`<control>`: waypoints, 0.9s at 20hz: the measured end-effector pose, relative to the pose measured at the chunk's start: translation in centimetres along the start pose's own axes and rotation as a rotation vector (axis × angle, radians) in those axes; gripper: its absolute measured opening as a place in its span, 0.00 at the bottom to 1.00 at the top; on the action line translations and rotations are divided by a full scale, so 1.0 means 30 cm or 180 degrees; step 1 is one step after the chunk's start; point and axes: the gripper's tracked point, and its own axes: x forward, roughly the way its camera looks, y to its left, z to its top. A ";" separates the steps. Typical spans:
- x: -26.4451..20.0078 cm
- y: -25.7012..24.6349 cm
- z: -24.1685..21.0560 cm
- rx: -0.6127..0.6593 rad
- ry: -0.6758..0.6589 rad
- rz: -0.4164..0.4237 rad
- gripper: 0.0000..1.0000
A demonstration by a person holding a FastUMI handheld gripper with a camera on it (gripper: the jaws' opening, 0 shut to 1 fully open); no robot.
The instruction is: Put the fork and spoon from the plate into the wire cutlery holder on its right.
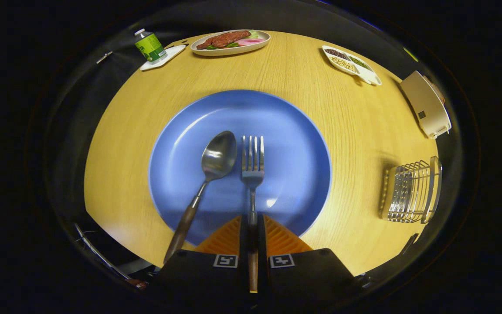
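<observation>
— Gripping the fork by its handle, the tool has both fingers closed tight on it, the handle running back between them; the tines lie flat on the blue plate, pointing away.

— And the spoon?

— It lies just beside the fork on the plate, bowl ahead, its handle angling off past the rim toward the near edge of the desk. Untouched, by the look of it.

— So the fork's pickup is the step in hand?

— That seems the fair reading. The next move calls for a lift clear of the plate, then a swing to the wire cutlery holder, which stands well apart on the right. The fork probably needs tipping upright to drop through the holder's open top.

— Any writing worth noting?

— A green-labelled bottle stands far across the desk on a small white tray, its print too small to read. The square markers on the tool carry patterns, not words.
</observation>
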 end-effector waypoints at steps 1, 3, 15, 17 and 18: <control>-0.012 -0.012 0.011 0.0019 -0.0039 -0.0017 0.10; -0.031 -0.019 0.022 0.0019 -0.0102 0.0013 0.10; -0.500 -0.213 0.134 -0.0475 -0.0533 0.0414 0.10; -0.581 -0.299 0.154 -0.0498 -0.0536 0.0399 0.10; -0.615 -0.354 0.156 -0.0532 -0.0499 0.0346 0.10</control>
